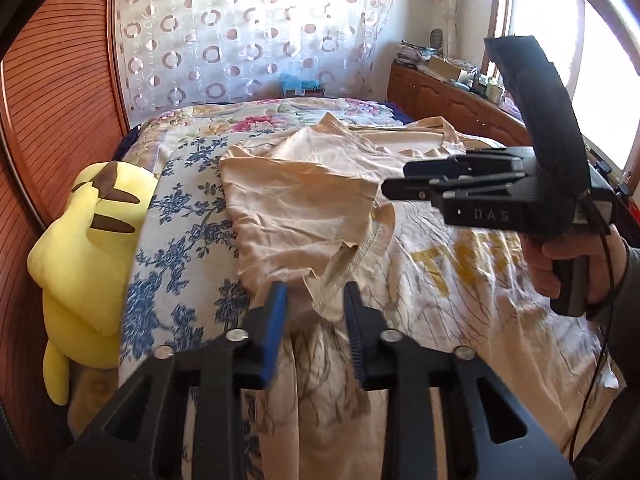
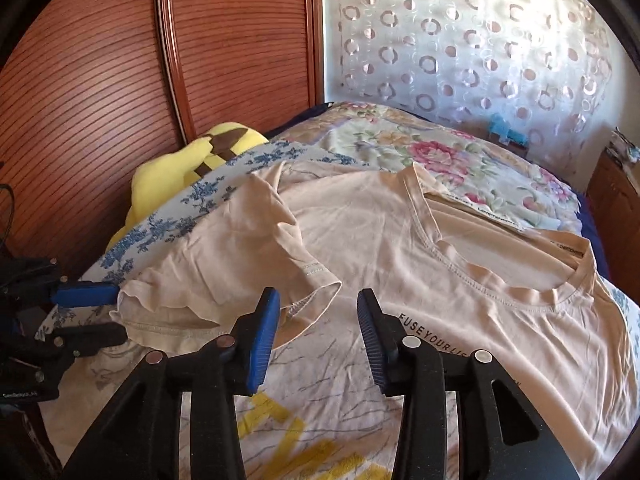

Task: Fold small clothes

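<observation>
A beige T-shirt (image 2: 372, 232) with yellow print lies face up on the bed, its neck hole to the right in the right wrist view. One sleeve (image 1: 296, 212) is folded inward over the chest. My left gripper (image 1: 316, 300) is open, its fingers on either side of the folded sleeve's hem, not closed on it. It also shows at the left edge of the right wrist view (image 2: 90, 312). My right gripper (image 2: 318, 312) is open and empty, hovering above the chest near the sleeve cuff. It also shows in the left wrist view (image 1: 400, 180), held by a hand.
A floral bedsheet (image 1: 180, 216) covers the bed. A yellow plush toy (image 1: 86, 248) lies against the wooden headboard (image 2: 100, 80). A patterned curtain (image 1: 248, 32) hangs behind. A wooden cabinet (image 1: 448, 96) with clutter stands by the window.
</observation>
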Available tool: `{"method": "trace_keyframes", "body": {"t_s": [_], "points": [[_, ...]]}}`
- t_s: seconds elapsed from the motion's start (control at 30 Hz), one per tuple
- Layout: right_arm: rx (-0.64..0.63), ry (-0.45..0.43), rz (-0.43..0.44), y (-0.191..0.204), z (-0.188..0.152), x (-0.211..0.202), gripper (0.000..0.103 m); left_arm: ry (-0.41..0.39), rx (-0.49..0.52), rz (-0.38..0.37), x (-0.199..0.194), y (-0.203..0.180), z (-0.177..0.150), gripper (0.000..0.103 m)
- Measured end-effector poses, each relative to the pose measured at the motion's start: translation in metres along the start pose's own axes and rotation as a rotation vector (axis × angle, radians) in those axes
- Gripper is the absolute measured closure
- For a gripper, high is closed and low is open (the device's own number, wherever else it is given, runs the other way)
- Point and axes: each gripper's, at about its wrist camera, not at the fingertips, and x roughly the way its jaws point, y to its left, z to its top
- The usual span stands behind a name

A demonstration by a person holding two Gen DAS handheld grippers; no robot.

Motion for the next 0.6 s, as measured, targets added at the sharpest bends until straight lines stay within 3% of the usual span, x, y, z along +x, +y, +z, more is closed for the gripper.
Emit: {"method": "trace_keyframes", "body": {"t_s": [0.03, 0.1, 0.37, 0.5, 0.57, 0.6], "points": [[0.003, 0.009, -0.002, -0.002, 0.0, 0.004, 0.061, 0.006, 0.001, 0.004, 0.003, 0.0, 0.002, 0.092], [0.009, 0.033, -0.011, -0.005, -0.001, 0.011, 0.061, -0.015, 0.003, 0.021, 0.0, 0.001, 0.004, 0.098], [0.029, 0.077, -0.039, -0.014, 0.004, 0.025, 0.061, -0.125, 0.014, -0.034, -0.05, -0.005, 0.018, 0.1], [0.047, 0.065, -0.027, -0.015, 0.01, 0.026, 0.061, -0.123, 0.018, 0.021, -0.05, -0.008, 0.023, 0.099], [0.049, 0.058, -0.018, -0.015, 0.009, 0.025, 0.061, -0.08, 0.001, 0.017, -0.04, -0.003, 0.023, 0.082], [0.046, 0.055, -0.02, -0.014, 0.009, 0.024, 0.061, -0.064, -0.005, 0.023, -0.035, -0.002, 0.021, 0.066]]}}
